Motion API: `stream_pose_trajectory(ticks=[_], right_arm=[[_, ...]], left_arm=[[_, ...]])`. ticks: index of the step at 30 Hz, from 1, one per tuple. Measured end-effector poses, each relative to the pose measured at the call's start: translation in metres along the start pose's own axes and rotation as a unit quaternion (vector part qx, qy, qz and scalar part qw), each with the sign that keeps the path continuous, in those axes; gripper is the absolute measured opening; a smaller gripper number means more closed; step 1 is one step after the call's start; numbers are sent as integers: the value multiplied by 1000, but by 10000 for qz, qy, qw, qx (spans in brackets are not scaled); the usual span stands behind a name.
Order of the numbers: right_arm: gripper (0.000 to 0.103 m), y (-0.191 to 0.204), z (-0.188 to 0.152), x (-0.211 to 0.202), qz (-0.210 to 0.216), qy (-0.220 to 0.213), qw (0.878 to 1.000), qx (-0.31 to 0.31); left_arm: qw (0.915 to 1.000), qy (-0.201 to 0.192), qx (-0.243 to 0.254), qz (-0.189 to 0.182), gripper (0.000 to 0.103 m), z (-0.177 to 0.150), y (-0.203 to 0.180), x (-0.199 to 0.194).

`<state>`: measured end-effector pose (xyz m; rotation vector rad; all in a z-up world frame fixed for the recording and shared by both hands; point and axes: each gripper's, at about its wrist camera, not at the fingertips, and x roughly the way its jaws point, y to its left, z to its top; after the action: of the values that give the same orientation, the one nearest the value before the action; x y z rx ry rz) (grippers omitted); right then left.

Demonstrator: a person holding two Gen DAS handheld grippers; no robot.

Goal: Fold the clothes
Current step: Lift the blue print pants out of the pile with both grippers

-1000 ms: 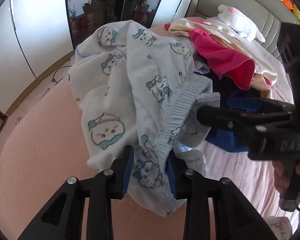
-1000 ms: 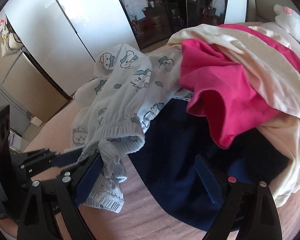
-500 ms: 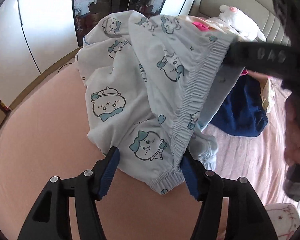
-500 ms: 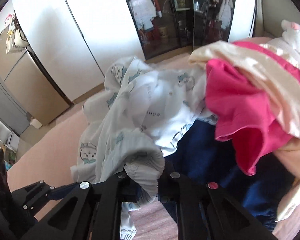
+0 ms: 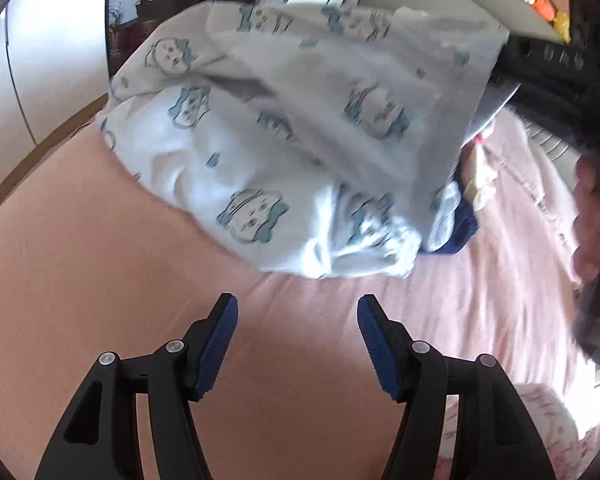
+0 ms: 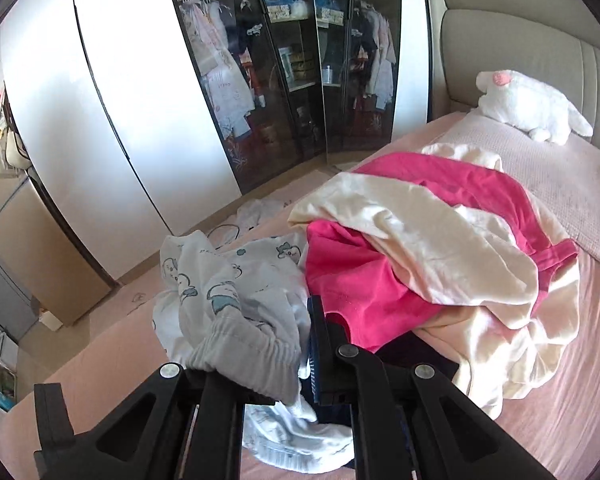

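Pink bed sheet (image 5: 100,280) carrying a far-right heap of cream and magenta clothes (image 6: 440,248). White cartoon-print pyjama trousers (image 5: 300,140), lifted at the near left of that heap by their grey elastic waistband (image 6: 248,356), on which the right gripper (image 6: 296,364) is clenched. Left gripper (image 5: 298,312) released, jaws apart above bare sheet, nothing between them.

Both wrist views angled down, close, sharing printed garment (image 5: 300,128)

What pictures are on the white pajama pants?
Little cartoon animal faces with blue-green bows, on the white pajama pants. The left wrist view shows them best.
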<state>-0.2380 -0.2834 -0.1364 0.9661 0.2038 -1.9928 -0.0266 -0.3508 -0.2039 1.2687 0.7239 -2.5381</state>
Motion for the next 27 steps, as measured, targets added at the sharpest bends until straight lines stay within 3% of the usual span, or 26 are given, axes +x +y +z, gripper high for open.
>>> stream_pose_trajectory(ticks=[2, 4, 7, 8, 9, 10, 13, 15, 19, 23, 27], right_arm=[[7, -3, -5, 0, 40, 166, 9998, -39], [7, -5, -10, -3, 28, 109, 9999, -14], [7, -9, -12, -14, 219, -6, 9995, 233], [7, -10, -12, -19, 251, -59, 9993, 281], [7, -10, -12, -25, 192, -143, 9993, 280], [7, -10, -12, -33, -41, -268, 9994, 194], [2, -12, -13, -58, -1102, -703, 9912, -219], [2, -30, -15, -73, -1158, -781, 9902, 82], [2, -51, -25, -125, -1140, -1016, 9870, 498], [2, -62, -45, -195, -1388, -1227, 9810, 572], [2, -85, -77, -276, -1810, -1412, 9690, 913]], left_arm=[[9994, -133, 67, -321, 64, 12, -8, -1], [9980, -26, 189, -601, 70, 24, -18, 10], [9945, 187, 426, -934, 70, 39, -39, 28], [9953, 68, 567, -786, 64, 43, -47, 27], [9957, -5, 730, -579, 45, 46, -56, 27], [9953, 4, 901, -346, 15, 49, -64, 26], [9924, 0, 1219, -164, 15, 52, -86, 13], [9896, -45, 1412, -254, 15, 52, -102, 0], [9763, -191, 2135, -311, 15, 51, -148, -19], [9617, -281, 2593, -838, 15, 57, -216, -24], [9376, -351, 3195, -1324, 15, 57, -284, -27]])
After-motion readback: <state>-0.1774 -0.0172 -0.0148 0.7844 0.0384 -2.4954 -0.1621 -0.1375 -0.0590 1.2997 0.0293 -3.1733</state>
